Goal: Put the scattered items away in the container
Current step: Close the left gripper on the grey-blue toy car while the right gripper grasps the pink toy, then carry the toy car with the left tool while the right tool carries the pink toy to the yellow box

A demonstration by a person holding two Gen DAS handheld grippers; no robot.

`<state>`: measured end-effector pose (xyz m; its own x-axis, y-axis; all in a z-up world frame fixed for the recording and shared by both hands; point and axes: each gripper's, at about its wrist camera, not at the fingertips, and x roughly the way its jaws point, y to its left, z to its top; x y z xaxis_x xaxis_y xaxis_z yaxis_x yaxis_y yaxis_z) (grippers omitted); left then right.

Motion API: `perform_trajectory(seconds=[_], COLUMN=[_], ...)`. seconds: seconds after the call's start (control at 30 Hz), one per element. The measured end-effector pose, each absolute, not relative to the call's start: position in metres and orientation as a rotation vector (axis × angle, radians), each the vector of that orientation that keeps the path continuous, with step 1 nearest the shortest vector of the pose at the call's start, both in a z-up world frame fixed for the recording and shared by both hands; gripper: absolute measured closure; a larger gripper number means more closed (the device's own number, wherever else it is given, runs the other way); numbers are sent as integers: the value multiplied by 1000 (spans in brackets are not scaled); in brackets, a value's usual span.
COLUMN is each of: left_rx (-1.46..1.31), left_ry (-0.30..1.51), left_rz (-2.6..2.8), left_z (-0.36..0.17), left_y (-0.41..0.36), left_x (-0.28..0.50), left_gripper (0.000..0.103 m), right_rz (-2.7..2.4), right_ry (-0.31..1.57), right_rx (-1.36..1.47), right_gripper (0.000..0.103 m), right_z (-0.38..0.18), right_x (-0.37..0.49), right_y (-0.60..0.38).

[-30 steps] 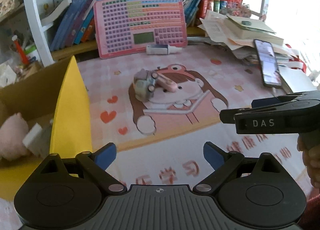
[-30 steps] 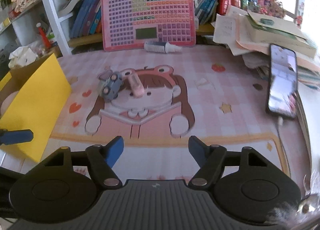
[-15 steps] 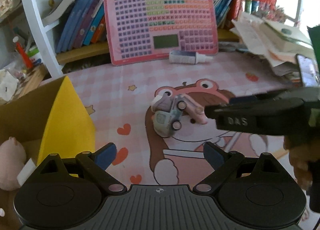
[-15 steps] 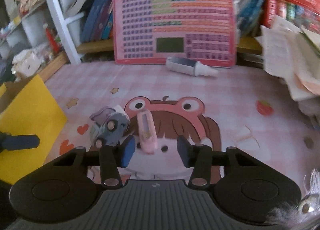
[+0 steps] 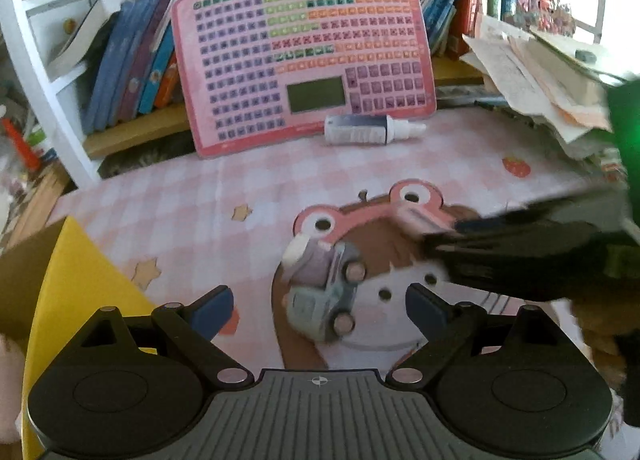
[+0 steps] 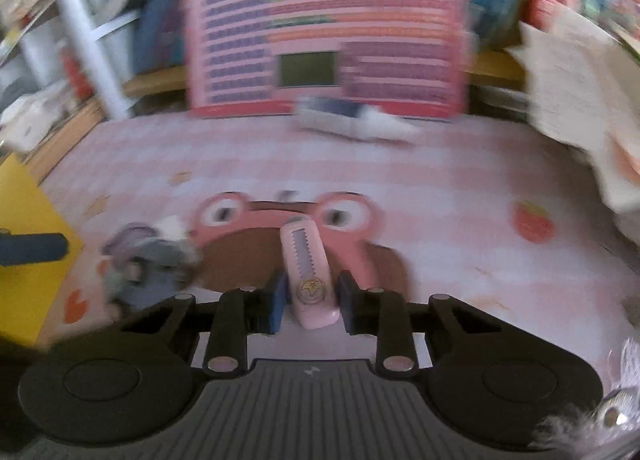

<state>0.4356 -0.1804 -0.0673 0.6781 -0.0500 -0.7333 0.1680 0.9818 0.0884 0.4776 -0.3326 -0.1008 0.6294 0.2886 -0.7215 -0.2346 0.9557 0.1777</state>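
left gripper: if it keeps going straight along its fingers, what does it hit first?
Most likely the toy car: it lies between the open fingers of the left gripper, just ahead on the pink mat. Depth is unclear, so it may meet the mat beside the car instead.

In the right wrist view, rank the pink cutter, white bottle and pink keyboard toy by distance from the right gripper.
1. Pink cutter: between the closing jaws of the right gripper.
2. White bottle: lying farther back on the mat.
3. Pink keyboard toy: propped up behind the bottle.
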Motion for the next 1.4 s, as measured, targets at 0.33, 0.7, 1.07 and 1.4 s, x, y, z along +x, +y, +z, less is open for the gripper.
perform_trajectory(seconds=[0.33,0.7,1.07,1.4], left_rx=[177,96,3,-66], left_ry=[933,915,888,866], left_rz=[-136,-193,-290,-297], left_z=[-88,-70,-42,-21], left_y=[-190,-184,-178,-168], left_x=[464,436,399,370], left_gripper=[61,61,61,61], right_rz=[244,267,300,346], right_ry=[821,809,833,821], right_rx=[33,-34,-54,39], right_gripper=[78,62,80,80], right_z=[-97,-102,-92,-62], right_x=[433,443,436,387], right_y=[-354,-340,-335,-335])
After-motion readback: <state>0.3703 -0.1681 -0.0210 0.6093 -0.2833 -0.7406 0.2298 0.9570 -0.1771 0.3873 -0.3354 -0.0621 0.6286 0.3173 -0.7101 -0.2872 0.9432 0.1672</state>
